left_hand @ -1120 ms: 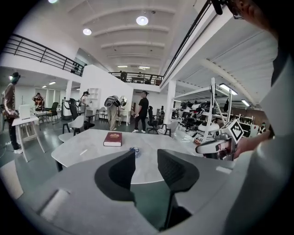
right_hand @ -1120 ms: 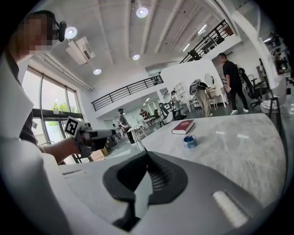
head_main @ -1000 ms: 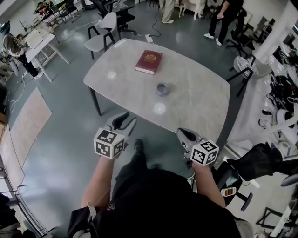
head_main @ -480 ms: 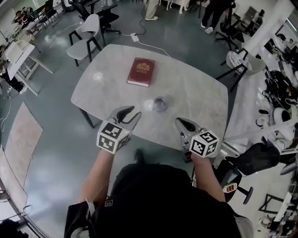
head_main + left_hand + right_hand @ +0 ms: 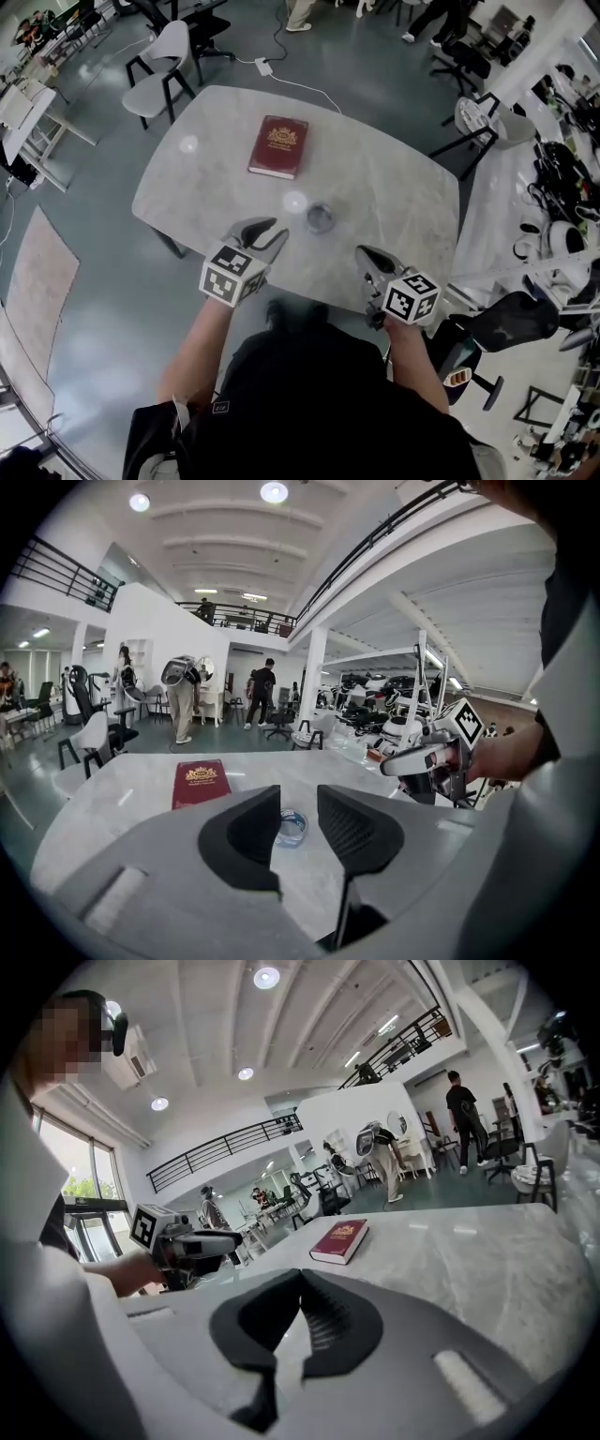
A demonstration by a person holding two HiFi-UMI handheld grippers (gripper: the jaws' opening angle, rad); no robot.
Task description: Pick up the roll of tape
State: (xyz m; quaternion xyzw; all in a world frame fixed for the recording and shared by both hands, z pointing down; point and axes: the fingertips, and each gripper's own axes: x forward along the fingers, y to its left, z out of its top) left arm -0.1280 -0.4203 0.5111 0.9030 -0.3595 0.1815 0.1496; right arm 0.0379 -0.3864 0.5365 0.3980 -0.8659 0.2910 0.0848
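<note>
Right now I have both grippers held out over the near edge of the pale marble table (image 5: 403, 187), side by side and well apart from each other. The roll of tape (image 5: 321, 217) lies flat on the tabletop beyond them, a little closer to the left gripper (image 5: 271, 231) than to the right gripper (image 5: 364, 254), and neither one touches it. Farther across the table, past the tape, a dark red book (image 5: 278, 146) lies closed with its cover up.

Looking along the left gripper's jaws, I see them spread with a clear gap, and they have just been closing. Nothing sits between the pads. The tape shows through that gap, resting on the table some way ahead, with the book off to the left of it.

Looking along the right gripper's jaws, I see their tips pressed together with nothing caught between them. That view faces the book across the marble, and the tape does not show there.

A white chair (image 5: 167, 54) stands at the table's far left corner.
</note>
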